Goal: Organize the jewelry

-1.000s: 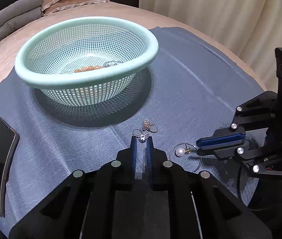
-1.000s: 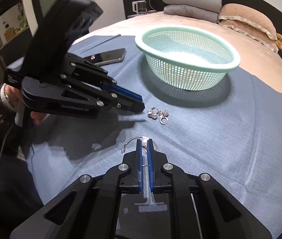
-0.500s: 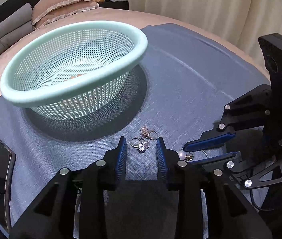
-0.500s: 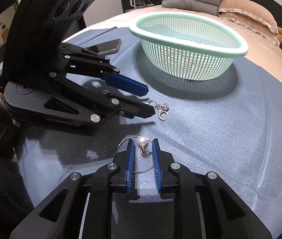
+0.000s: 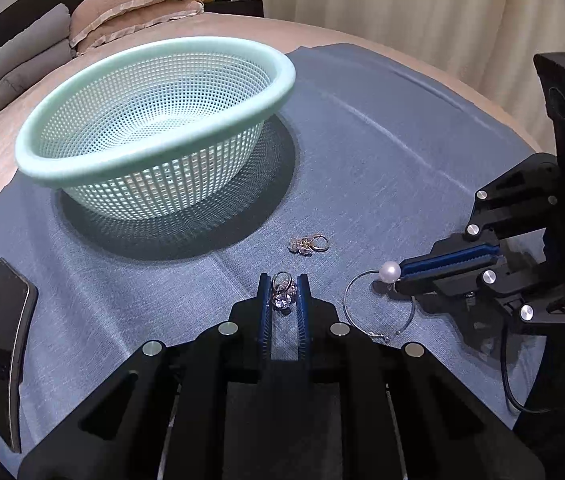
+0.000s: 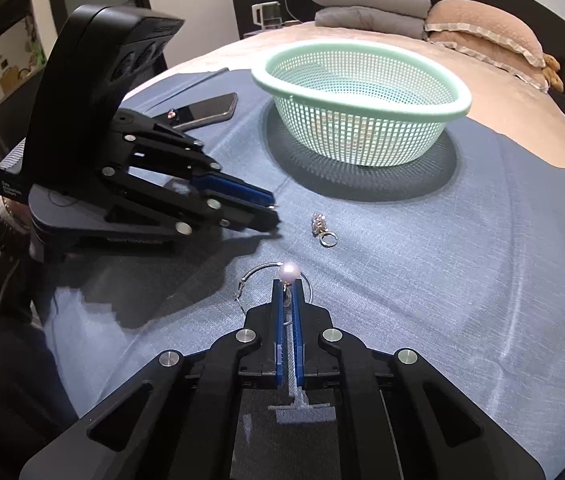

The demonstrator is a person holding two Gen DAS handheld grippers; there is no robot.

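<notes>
My left gripper is shut on a crystal ring, held between its blue pads just above the blue cloth. My right gripper is shut on a pearl hoop earring; its pearl sticks out past the fingertips and the wire hoop trails on the cloth. A second ring with a flower cluster lies loose on the cloth between the grippers and the mint green basket; it also shows in the right wrist view. The basket stands upright behind.
A black phone lies at the cloth's left edge, also seen in the right wrist view. The blue cloth covers a beige bed with pillows and folded grey blankets at the back.
Both grippers were open around their pieces half a second ago and have closed: the left on the crystal ring, the right on the pearl earring. The flower ring stays on the cloth.
</notes>
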